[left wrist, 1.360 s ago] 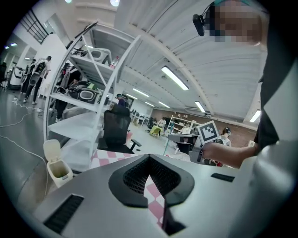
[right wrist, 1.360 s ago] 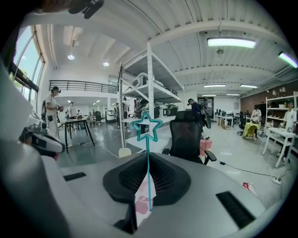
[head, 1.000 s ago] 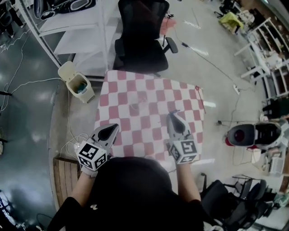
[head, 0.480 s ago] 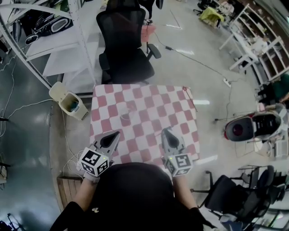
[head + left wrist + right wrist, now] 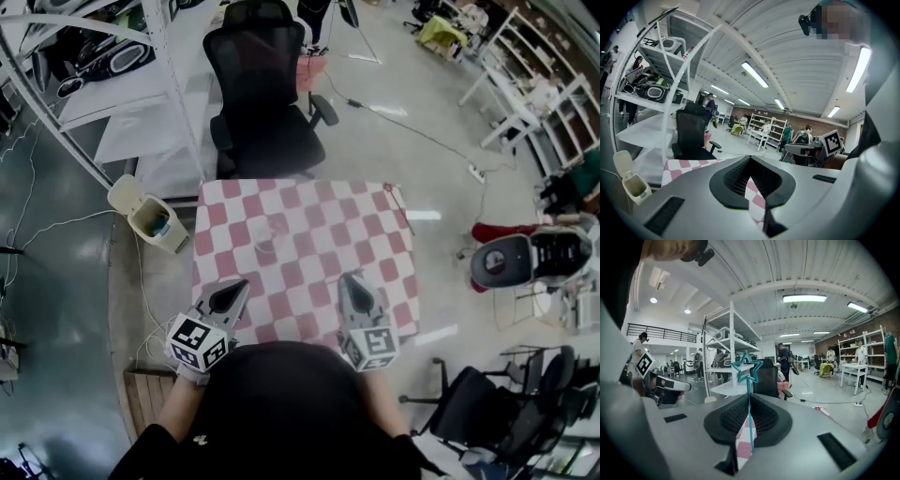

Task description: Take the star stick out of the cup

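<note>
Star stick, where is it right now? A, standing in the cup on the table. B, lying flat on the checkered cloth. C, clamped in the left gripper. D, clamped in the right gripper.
D: in the right gripper view the star stick stands up from between the closed jaws of the right gripper.

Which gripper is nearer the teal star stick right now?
Right. The teal star-topped stick stands clamped in the fingers of the right gripper; the left gripper, shut and empty, sits well to its left over the red-and-white checkered table.
</note>
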Action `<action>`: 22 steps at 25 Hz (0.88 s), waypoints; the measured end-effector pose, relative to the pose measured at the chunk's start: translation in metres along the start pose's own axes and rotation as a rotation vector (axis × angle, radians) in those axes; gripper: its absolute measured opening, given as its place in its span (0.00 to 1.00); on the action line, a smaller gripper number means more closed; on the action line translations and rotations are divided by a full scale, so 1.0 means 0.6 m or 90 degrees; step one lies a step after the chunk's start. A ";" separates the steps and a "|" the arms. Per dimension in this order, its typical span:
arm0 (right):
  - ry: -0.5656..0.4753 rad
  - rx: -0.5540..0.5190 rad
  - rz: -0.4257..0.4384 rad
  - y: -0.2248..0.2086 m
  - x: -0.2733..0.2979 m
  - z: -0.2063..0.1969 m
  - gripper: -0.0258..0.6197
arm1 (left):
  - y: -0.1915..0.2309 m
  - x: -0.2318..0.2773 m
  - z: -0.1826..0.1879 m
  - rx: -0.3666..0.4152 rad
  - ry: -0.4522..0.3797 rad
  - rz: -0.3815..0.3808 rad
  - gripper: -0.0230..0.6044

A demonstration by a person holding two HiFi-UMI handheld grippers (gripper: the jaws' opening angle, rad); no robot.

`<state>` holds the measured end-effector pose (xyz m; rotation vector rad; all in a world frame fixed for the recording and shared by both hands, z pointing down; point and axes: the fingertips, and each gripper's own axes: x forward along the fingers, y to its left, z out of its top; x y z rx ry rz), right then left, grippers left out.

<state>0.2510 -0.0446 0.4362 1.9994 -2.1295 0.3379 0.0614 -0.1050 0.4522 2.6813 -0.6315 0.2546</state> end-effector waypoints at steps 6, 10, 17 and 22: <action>0.007 0.015 -0.009 0.004 0.001 0.002 0.08 | -0.002 -0.008 -0.010 -0.007 0.007 0.003 0.10; 0.017 0.021 -0.013 0.000 -0.001 -0.003 0.08 | -0.002 -0.007 -0.014 -0.007 0.013 0.001 0.10; 0.022 0.021 -0.007 0.006 0.001 -0.023 0.08 | 0.006 -0.012 -0.019 -0.009 0.025 0.001 0.10; 0.022 0.024 -0.007 0.005 0.004 -0.028 0.08 | 0.001 -0.009 -0.021 -0.005 0.033 -0.004 0.10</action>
